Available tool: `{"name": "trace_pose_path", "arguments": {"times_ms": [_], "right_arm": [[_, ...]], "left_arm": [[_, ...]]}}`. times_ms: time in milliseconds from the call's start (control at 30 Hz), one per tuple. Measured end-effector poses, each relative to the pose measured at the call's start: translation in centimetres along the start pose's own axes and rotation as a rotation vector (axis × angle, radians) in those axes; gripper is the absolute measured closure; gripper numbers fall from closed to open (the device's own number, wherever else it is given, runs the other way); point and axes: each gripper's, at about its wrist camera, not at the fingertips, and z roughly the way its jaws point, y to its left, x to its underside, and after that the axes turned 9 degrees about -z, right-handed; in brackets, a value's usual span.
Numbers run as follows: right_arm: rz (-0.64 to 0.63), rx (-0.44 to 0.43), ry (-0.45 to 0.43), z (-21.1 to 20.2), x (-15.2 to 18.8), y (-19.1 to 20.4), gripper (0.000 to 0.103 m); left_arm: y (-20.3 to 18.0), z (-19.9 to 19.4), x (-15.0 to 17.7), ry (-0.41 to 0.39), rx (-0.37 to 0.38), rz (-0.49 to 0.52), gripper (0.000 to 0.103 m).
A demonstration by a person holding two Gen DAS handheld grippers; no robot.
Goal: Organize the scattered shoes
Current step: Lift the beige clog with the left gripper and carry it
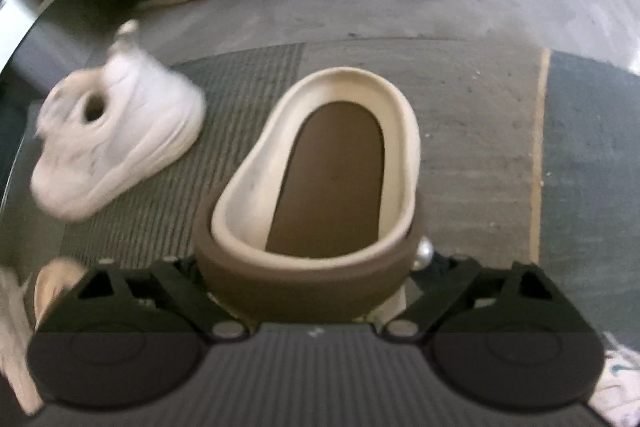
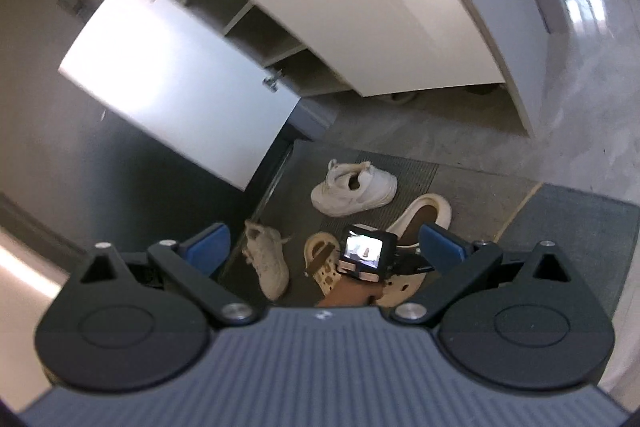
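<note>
Left gripper (image 1: 308,267) is closed on the strap end of the cream slipper (image 1: 320,163), heel end pointing away over the ribbed mat (image 1: 248,99); looks like a pick-and-carry step, destination needs choosing, probably the open shoe cabinet (image 2: 280,39). Right gripper (image 2: 324,243) hangs high, jaws wide, empty. White sneaker (image 2: 354,193), second sneaker (image 2: 266,263), holed clog (image 2: 322,259) lie loose on the mat, grey floor around
</note>
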Motion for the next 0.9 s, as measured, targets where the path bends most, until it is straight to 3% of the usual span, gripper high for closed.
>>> {"name": "trace_pose_path", "arguments": {"times_ms": [233,367,633,900], "right_arm": [[-0.108,0.089,0.038,0.2,1.5,1.8,0.0],[-0.16,0.083,0.052,0.5,2.5,3.8,0.0],[-0.213,0.015,0.146,1.4,6.6,8.8,0.0],[-0.233,-0.149,0.197,2.0,8.2,13.7,0.0]], "left_arm": [[0.3,-8.8,2.5,-0.041,0.041,-0.004,0.01],[1.7,-12.6,6.2,-0.031,0.035,-0.018,0.01],[9.1,-14.3,15.6,0.079,-0.067,-0.146,0.009],[16.4,-16.1,25.0,0.19,-0.168,-0.275,0.009]]}}
